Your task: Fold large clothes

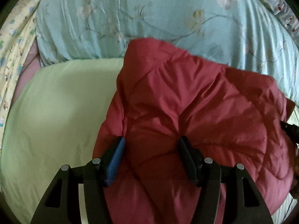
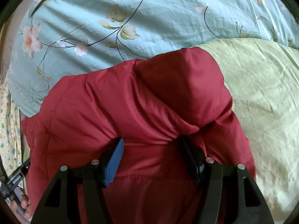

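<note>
A red quilted puffer jacket (image 1: 186, 100) lies bunched on a pale green sheet (image 1: 56, 112); it also fills the right wrist view (image 2: 130, 102). My left gripper (image 1: 151, 141) is open, its fingers spread wide over the jacket's near part, with fabric between them. My right gripper (image 2: 151, 142) is open too, its fingers spread over a folded ridge of the jacket. Neither gripper pinches the fabric. In the right wrist view the other gripper and a hand (image 2: 20, 201) show at the lower left edge.
A light blue floral duvet (image 1: 149, 15) lies bunched behind the jacket, also in the right wrist view (image 2: 130, 18). A yellow floral cloth (image 1: 16, 43) hangs at the far left. The green sheet (image 2: 261, 102) extends right of the jacket.
</note>
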### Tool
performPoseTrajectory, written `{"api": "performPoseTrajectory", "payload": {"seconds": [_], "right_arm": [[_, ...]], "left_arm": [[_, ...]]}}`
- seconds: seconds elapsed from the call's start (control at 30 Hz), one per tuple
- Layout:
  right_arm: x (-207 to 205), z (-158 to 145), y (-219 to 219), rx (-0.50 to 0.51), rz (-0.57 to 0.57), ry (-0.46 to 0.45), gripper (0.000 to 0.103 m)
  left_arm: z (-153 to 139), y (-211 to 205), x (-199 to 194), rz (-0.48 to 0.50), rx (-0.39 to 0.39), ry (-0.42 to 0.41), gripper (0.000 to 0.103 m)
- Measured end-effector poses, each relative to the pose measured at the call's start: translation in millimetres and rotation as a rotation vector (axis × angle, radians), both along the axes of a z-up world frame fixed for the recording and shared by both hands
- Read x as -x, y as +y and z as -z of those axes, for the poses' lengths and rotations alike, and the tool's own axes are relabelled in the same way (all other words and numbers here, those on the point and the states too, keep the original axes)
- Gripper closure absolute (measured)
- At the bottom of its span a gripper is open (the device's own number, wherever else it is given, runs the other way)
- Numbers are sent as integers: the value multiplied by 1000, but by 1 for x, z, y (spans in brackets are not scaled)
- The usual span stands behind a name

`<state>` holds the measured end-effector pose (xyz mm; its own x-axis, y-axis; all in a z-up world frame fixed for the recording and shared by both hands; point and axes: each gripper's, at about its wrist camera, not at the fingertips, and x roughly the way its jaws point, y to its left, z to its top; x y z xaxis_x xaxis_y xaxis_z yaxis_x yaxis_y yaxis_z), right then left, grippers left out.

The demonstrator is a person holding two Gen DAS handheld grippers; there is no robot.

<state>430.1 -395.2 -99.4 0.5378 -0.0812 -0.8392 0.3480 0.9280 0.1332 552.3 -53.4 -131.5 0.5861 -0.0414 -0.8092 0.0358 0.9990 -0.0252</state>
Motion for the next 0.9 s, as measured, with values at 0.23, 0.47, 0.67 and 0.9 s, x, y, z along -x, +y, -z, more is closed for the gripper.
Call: {"api": "performPoseTrajectory", "payload": {"seconds": [0.23, 0.47, 0.67, 0.9], "right_arm": [[18, -20, 10, -9, -10, -1, 38], [73, -50, 19, -25, -30, -72, 38], [111, -55, 19, -36, -27, -100, 38], [143, -68, 17, -4, -34, -108, 34]], "left_arm": [[11, -6, -23, -23, -41, 37, 35], [-11, 14, 11, -13, 43, 28, 36], [-37, 32, 53, -7, 98, -2, 35], [-50, 64, 96, -28, 165, -15, 23]]}}
